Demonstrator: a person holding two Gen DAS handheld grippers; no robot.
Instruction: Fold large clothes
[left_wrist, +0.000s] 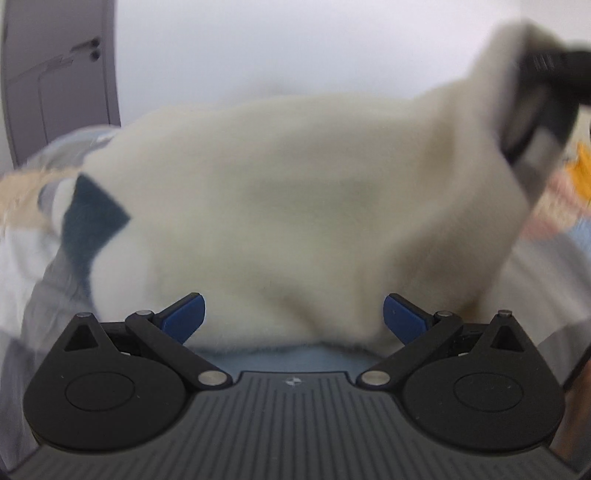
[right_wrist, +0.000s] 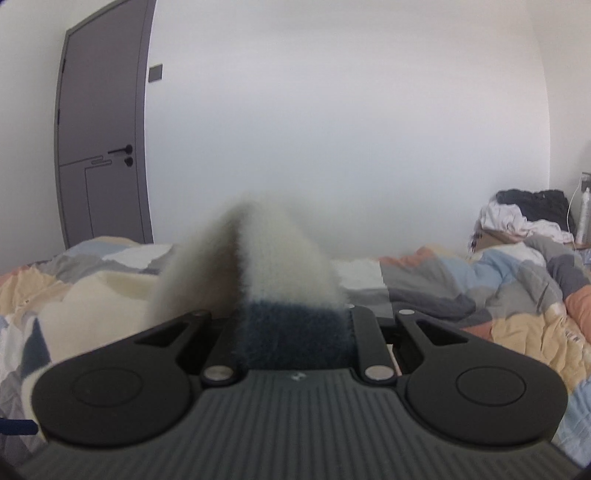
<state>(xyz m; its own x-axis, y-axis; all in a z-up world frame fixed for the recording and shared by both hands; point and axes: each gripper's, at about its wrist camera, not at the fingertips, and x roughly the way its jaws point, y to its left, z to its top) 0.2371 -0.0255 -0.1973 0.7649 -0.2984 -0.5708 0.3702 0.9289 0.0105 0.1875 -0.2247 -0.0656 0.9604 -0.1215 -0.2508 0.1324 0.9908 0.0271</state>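
Right hand-held gripper (right_wrist: 291, 332) clamps cream sweater (left_wrist: 295, 206) cuff, sleeve rising; left hand-held gripper (left_wrist: 294, 314) spread wide.

The way ahead of the left hand-held gripper (left_wrist: 294, 314) is blocked by the raised cream fleece garment (left_wrist: 295, 206). Open air is left above the bed (right_wrist: 498, 295), toward the wall. At 3 o'clock, passage is hindered by a clothes pile (right_wrist: 524, 216).

The fleece (left_wrist: 295, 206) I hold is cream with a dark navy band (right_wrist: 291, 332); my fingers (left_wrist: 184, 315) are blue on black arms; the quilt (right_wrist: 498, 295) is patchwork of grey, peach, pale blue, orange; the door (right_wrist: 103, 122) is grey
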